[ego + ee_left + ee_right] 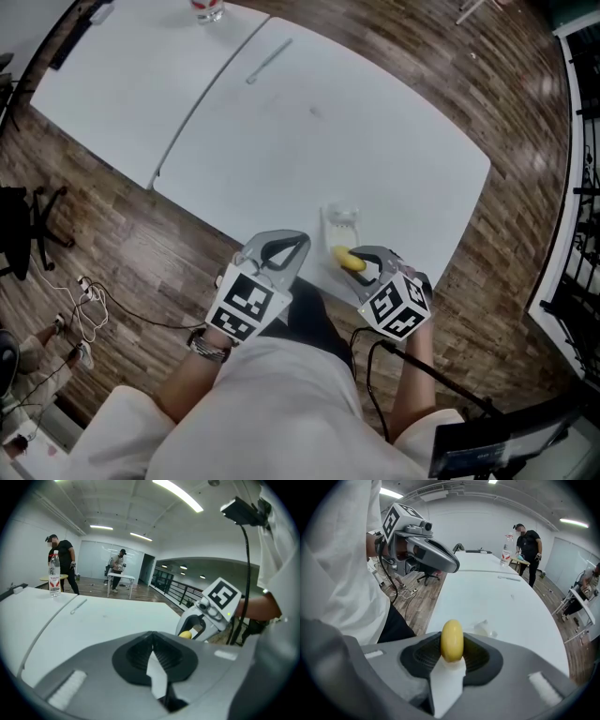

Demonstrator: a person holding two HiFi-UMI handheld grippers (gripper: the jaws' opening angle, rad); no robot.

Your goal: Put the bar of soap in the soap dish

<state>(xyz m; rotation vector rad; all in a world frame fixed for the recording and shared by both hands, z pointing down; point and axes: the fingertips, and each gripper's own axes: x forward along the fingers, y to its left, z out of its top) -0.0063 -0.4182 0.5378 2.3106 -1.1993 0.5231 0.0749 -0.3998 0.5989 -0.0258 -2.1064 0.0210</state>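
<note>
**Operator:** Where do I stand?

**Guide:** You're at the near edge of the white table (375, 141), with both grippers low in front of you. Your left gripper (281, 251) is clenched on nothing and sits idle on the left. Your right gripper (364, 262) is grasping the yellow bar of soap (452, 641) edge-on between its pads, by the table's near edge. The clear soap dish (343, 225) sits on the table just beyond the soap, on the far side.

**Operator:** Which step is this?

**Guide:** I'd call it the carry: you have the soap in your grip, but it's not yet in the dish. Next, move your right gripper a little farther out until the soap is over the dish. Lower it inside, then let the jaws part. The dish looks light, so come straight down rather than nudging it.
</note>
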